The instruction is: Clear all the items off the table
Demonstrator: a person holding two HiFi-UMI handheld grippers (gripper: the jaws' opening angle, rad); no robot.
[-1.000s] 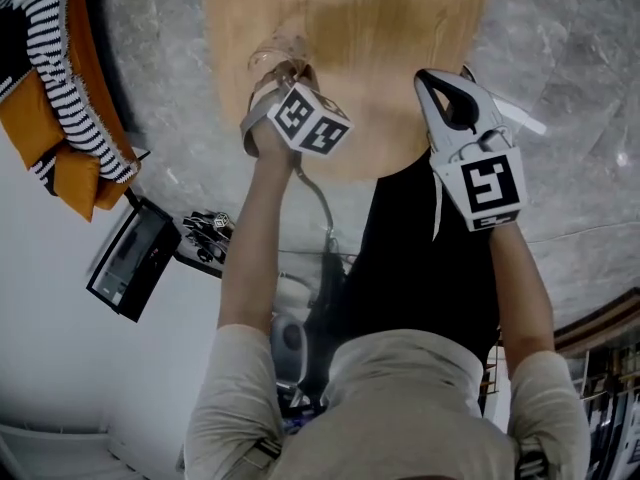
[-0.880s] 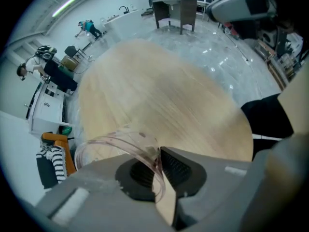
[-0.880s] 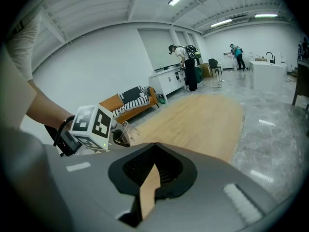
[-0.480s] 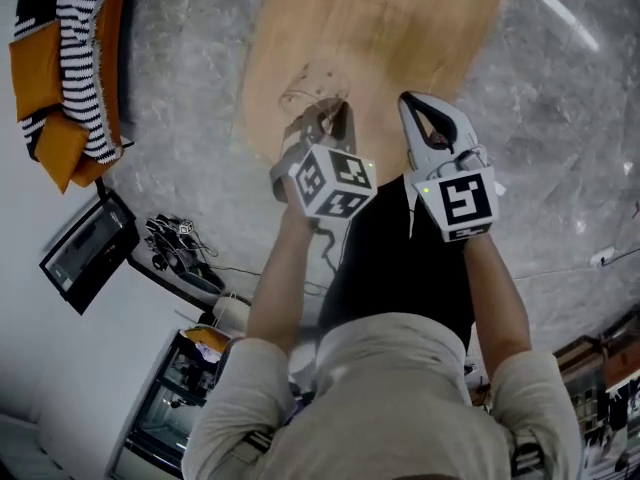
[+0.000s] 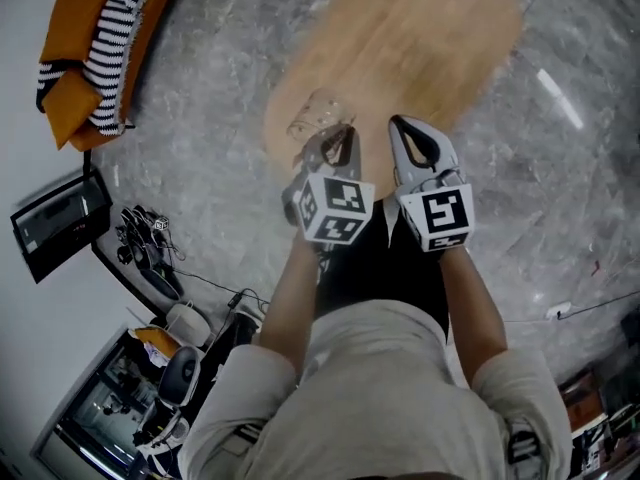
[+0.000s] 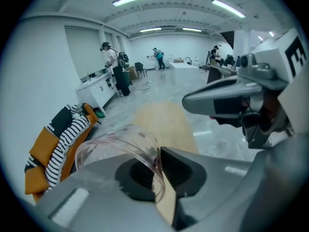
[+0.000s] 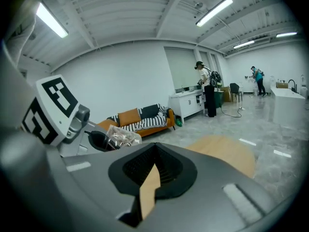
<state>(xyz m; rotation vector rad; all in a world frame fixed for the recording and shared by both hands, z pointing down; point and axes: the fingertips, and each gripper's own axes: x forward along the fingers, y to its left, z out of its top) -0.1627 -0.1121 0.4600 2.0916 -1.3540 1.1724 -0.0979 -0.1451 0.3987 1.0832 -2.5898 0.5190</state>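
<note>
The person is holding both tools side by side above the near edge of the rounded, light wooden table [image 5: 420,38], whose top is lying bare under them. The left hand-held gripper [image 5: 335,140] is pinching the thin wall of a clear, slightly pink-tinted plastic cup [image 5: 313,116]. In the left gripper view its jaws are pressing together on that wall, with the cup's open rim curving up and away to the left of them. The cup is hanging in the air above the table's edge, not resting on the wood.

The right hand-held gripper [image 5: 412,136] is carrying nothing. In the right gripper view its jaws are sitting almost together, leaving only a thin slit through which the wood is showing. It is hovering just beside the left one, close but apart from it.

The white cubes with black square markers [image 5: 335,208] are facing up toward the head camera. The grey marbled floor [image 5: 560,168] is spreading around the table. An orange sofa draped with black-and-white striped fabric [image 5: 100,38] is standing well apart at the upper left.
</note>
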